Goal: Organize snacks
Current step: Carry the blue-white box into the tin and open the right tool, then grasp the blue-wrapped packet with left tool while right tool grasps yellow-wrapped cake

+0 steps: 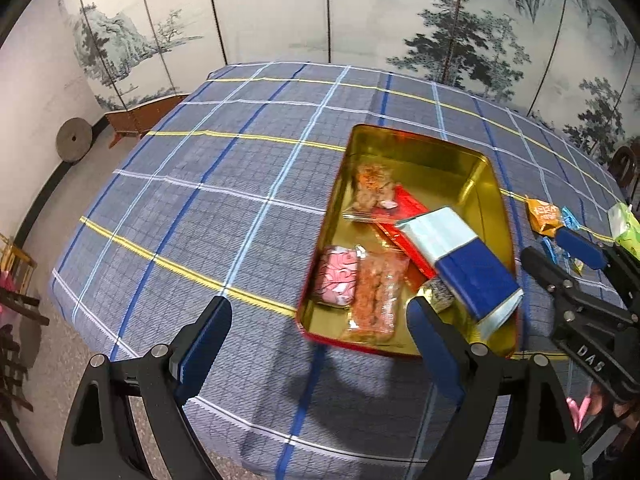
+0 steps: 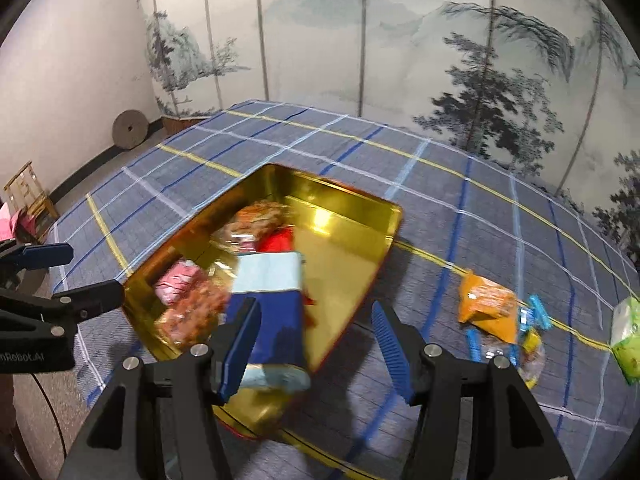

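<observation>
A gold tin (image 1: 420, 156) (image 2: 352, 220) with red outer sides sits on the blue plaid tablecloth (image 1: 224, 200). It holds several snack packets, among them a pink one (image 1: 336, 280) and a red one (image 1: 406, 206). A blue and pale-blue packet (image 1: 464, 260) (image 2: 272, 304) lies on top at the tin's near end. My right gripper (image 2: 316, 344) (image 1: 568, 260) hangs open just above and behind that packet; its pads do not press on it. My left gripper (image 1: 320, 344) (image 2: 76, 276) stands wide open over the cloth at the tin's near left corner, with nothing between its fingers.
To the right of the tin, loose snacks lie on the cloth: an orange packet (image 2: 486, 306) (image 1: 542, 216), blue-wrapped sweets (image 2: 534, 312), a clear packet (image 2: 524, 356) and a green packet (image 2: 628, 336) (image 1: 626, 228). A painted folding screen (image 1: 360, 12) stands behind the table.
</observation>
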A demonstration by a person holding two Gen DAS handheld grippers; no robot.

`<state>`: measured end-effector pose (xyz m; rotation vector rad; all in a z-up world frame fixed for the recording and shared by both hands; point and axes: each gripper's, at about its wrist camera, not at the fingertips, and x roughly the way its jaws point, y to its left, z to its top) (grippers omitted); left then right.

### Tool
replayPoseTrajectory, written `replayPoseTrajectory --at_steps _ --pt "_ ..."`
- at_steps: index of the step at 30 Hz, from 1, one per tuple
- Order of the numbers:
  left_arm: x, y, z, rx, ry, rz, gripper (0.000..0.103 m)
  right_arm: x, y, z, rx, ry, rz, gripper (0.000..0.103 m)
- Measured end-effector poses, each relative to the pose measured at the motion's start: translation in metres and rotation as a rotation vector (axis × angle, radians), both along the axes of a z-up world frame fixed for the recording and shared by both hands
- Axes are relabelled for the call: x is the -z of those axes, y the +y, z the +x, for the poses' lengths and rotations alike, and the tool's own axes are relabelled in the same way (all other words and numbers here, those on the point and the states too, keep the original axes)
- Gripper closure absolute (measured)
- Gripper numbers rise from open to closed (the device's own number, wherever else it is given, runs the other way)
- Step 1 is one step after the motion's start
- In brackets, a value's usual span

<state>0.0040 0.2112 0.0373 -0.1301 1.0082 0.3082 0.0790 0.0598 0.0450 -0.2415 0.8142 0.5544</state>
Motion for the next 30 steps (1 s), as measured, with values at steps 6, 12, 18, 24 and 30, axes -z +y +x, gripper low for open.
replayPoseTrajectory --at_steps 6,12,18,24,30 --pt "0.0 -0.022 0.011 0.06 0.0 0.004 0.016 0.006 -0.052 0.013 0.102 -0.002 -0.017 0.044" --pt "0.001 -0.049 0.025 0.131 -0.003 0.013 0.016 0.022 -0.124 0.036 0.266 0.047 -0.013 0.044" --pt "0.003 -0.082 0.039 0.216 -0.003 0.023 0.016 0.038 -0.168 0.057 0.369 0.089 0.011 0.044" --pt "0.006 -0.113 0.052 0.298 -0.017 0.026 0.016 0.052 -0.183 0.078 0.423 0.126 0.022 0.044" --pt "0.011 -0.145 0.066 0.38 -0.029 0.045 0.016 0.063 -0.185 0.098 0.444 0.162 0.031 0.044"
